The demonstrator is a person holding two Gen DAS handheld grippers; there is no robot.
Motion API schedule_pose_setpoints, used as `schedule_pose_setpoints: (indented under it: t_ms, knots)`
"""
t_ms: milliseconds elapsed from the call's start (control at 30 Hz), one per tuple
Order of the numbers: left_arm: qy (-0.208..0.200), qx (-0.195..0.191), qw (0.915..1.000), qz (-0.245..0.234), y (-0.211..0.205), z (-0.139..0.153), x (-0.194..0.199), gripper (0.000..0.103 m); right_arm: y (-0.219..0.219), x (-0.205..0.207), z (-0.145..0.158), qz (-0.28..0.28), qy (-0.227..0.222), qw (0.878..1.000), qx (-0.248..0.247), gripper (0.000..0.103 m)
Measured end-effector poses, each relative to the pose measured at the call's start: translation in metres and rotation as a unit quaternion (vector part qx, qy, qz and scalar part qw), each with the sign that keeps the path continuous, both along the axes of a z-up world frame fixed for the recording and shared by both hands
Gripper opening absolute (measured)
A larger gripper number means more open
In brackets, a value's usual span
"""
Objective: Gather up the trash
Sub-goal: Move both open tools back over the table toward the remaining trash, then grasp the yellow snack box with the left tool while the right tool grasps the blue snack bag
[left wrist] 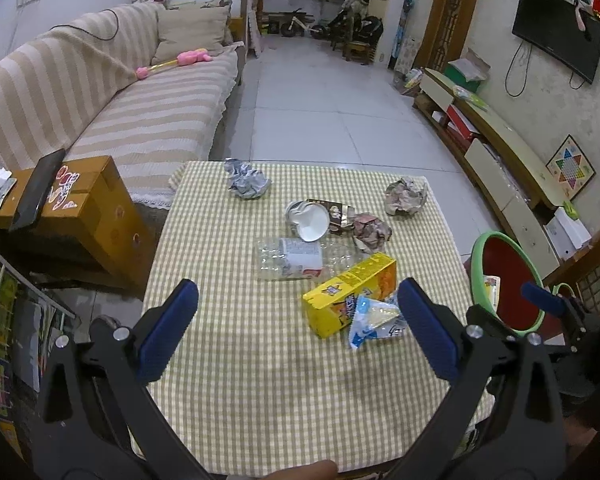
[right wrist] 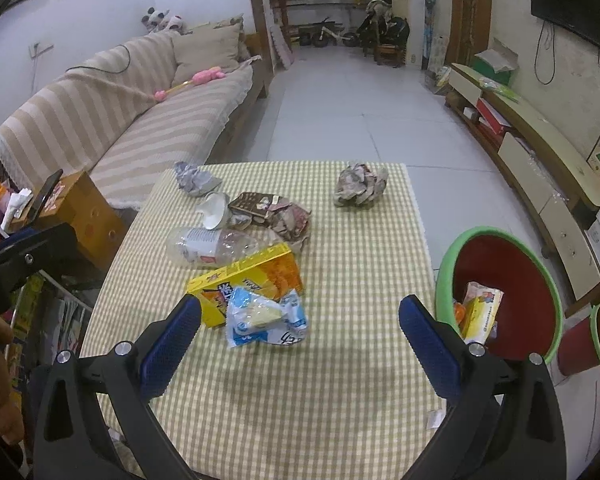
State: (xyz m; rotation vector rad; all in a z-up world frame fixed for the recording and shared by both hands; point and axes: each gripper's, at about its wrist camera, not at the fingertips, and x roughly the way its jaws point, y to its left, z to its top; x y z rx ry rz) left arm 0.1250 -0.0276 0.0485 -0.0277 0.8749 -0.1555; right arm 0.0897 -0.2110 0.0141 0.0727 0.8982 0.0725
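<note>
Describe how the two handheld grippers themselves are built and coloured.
Both look alike. The left gripper and right gripper each have two black, angular plastic arms that fork outward, fastened with round silver bolts. Each finger ends in a blue pad with a fine dotted texture. No cables, labels or sleeves are visible on either.

Left gripper (left wrist: 298, 320) jaws spread wide, blue pads (left wrist: 168, 332) facing inward, nothing held, right gripper (right wrist: 300, 330) likewise spread and unladen, both level, pointing forward side by side

Dim bluish indoor light, soft shadows, fisheye-warped edges
</note>
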Motion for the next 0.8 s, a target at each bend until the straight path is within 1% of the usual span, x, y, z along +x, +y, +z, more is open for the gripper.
schedule_pose_setpoints:
  t_ms: [300, 400, 500, 667, 733, 800]
  knots:
    - [0.014, 0.0, 0.9999, 0.007, 0.01, -0.011, 0.007, 0.098, 0.014, 0.006, -0.018, 0.01, 0.02, 1.0, -0.003, 0.095]
    - [0.023, -0.002, 0.9997, 0.008, 0.012, -0.02, 0.012, 0.098, 0.012, 0.009, -0.028, 0.007, 0.032, 0.999, -0.002, 0.095]
    - [0.039, -0.002, 0.9992, 0.01, 0.018, -0.034, 0.018, 0.098, 0.011, 0.012, -0.038, 0.005, 0.045, 0.999, -0.001, 0.095]
    - [0.066, -0.016, 0.9977, -0.003, 0.025, -0.06, 0.027, 0.098, 0.007, 0.017, -0.059, 0.003, 0.067, 0.998, 0.001, 0.095]
    - [0.076, -0.038, 0.9962, -0.02, 0.025, -0.069, 0.031, 0.098, 0.006, 0.021, -0.07, -0.001, 0.078, 0.997, 0.004, 0.095]
    - [0.086, -0.043, 0.9946, -0.04, 0.02, -0.079, 0.036, 0.098, 0.005, 0.025, -0.082, -0.003, 0.092, 0.996, 0.005, 0.095]
